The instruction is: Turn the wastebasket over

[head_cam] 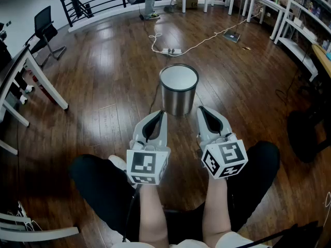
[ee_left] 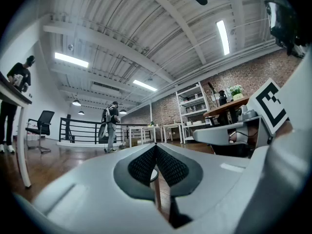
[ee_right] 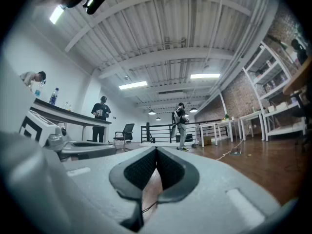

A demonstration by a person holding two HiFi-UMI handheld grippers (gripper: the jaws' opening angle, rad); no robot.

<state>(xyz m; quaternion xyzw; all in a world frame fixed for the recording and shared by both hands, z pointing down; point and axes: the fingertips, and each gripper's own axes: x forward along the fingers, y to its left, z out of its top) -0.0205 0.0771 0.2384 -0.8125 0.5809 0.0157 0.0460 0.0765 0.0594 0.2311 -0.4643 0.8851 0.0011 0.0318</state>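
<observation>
The wastebasket (head_cam: 179, 91), a shiny metal cylinder with a dark rim and a pale round top face, stands upright on the wooden floor straight ahead. Both grippers are held level just short of it and side by side. My left gripper (head_cam: 163, 113) has its tip near the basket's lower left side, and my right gripper (head_cam: 199, 109) is near its lower right side. Neither touches the basket. In the left gripper view the jaws (ee_left: 156, 146) are pressed together with nothing between them. The right gripper view shows the same on that side (ee_right: 156, 151).
A power strip (head_cam: 171, 51) with a white cable lies on the floor beyond the basket. White table legs (head_cam: 49, 90) and an office chair (head_cam: 45, 28) stand at the left, white shelves (head_cam: 299, 37) at the right. A person (head_cam: 150, 1) stands far back.
</observation>
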